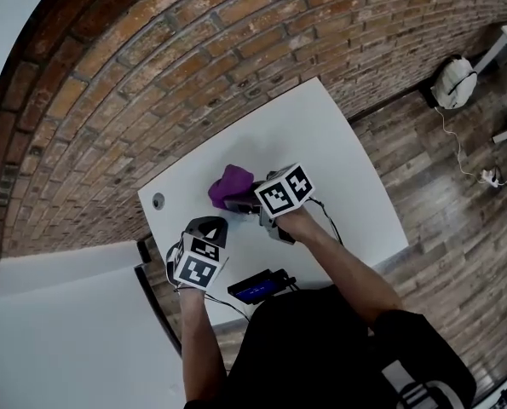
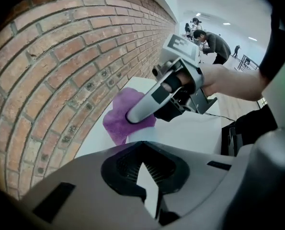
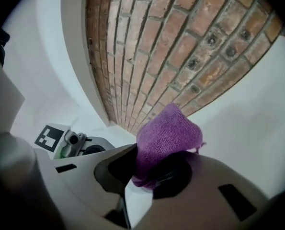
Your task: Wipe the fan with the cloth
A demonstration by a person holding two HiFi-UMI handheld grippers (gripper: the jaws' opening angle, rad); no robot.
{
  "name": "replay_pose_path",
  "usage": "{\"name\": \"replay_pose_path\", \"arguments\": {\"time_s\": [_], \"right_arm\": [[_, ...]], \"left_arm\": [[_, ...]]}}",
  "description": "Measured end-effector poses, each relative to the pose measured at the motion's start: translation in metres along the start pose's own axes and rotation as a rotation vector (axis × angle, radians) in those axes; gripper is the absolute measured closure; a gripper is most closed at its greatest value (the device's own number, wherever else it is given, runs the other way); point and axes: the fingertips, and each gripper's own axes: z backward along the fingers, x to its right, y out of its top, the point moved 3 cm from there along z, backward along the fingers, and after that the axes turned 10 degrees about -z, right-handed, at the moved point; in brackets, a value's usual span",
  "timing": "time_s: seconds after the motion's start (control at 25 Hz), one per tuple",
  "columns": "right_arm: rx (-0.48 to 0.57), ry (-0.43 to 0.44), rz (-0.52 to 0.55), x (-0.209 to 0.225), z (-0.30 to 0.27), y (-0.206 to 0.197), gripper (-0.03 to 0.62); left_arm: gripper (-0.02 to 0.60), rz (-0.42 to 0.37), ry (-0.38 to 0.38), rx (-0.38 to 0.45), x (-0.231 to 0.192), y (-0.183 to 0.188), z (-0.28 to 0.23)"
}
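Right gripper point(image 3: 147, 176): closed on the purple cloth point(image 3: 167, 137), a bunched fold pinched between the jaws and the rest standing out past them toward the brick wall point(image 3: 180, 47)
Left gripper point(image 2: 144, 176): jaws together with nothing between them, pointing steeply down at the white surface point(image 2: 190, 131), to the left of the right gripper and closer to the person
Cloth: over the middle of the surface, just off the wall side; from the left gripper view it hung at the tip of the right gripper, and whether its lower folds touched the surface could not be told
Fan: not made out for certain in any view; a dark flat device point(image 1: 257, 286) with a blue face lay at the near edge of the surface between the two forearms, and whether that was the fan could not be told
Deciding relation: the cloth pointed away from the person, toward the wall, while the only candidate lay behind it, toward the person; if it was the fan, the right gripper would have to swing the cloth back and down to reach it
Nearer hand: the left gripper sat just beside that device, free to steady it
Step, as judged: cloth in hand, wiping not yet begun
Other: a small round hole point(image 1: 158, 200) near the surface's left corner
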Motion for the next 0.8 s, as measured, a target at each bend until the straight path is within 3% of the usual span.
{"name": "replay_pose_path", "arguments": {"time_s": [0.12,0.28,0.36,0.44,0.56,0.64,0.8], "right_arm": [[0.048,-0.019,-0.118,0.029,0.001,-0.011,0.517],[0.004,-0.095,-0.239,0.074,0.008,-0.045,0.517],[0.035,-0.133,-0.315,0.090,0.018,-0.060,0.517],[0.154,-0.076,-0.472,0.094,0.031,-0.061,0.517],[0.271,0.112,-0.709,0.080,0.032,-0.057,0.517],[0.243,0.143,-0.737,0.073,0.021,-0.063,0.517],[0.188,0.033,-0.617,0.080,0.012,-0.065,0.517]], "left_arm": [[0.581,0.009,-0.006,0.004,-0.001,0.000,0.000],[0.581,0.016,0.013,0.008,-0.001,0.001,0.001],[0.581,0.027,0.011,0.015,0.000,0.001,0.001],[0.581,0.035,0.004,0.024,-0.001,0.002,0.000],[0.581,0.044,0.003,0.031,-0.002,0.002,0.000],[0.581,0.043,0.005,0.030,-0.002,0.001,0.000],[0.581,0.028,0.000,0.038,-0.001,0.003,0.000]]}}
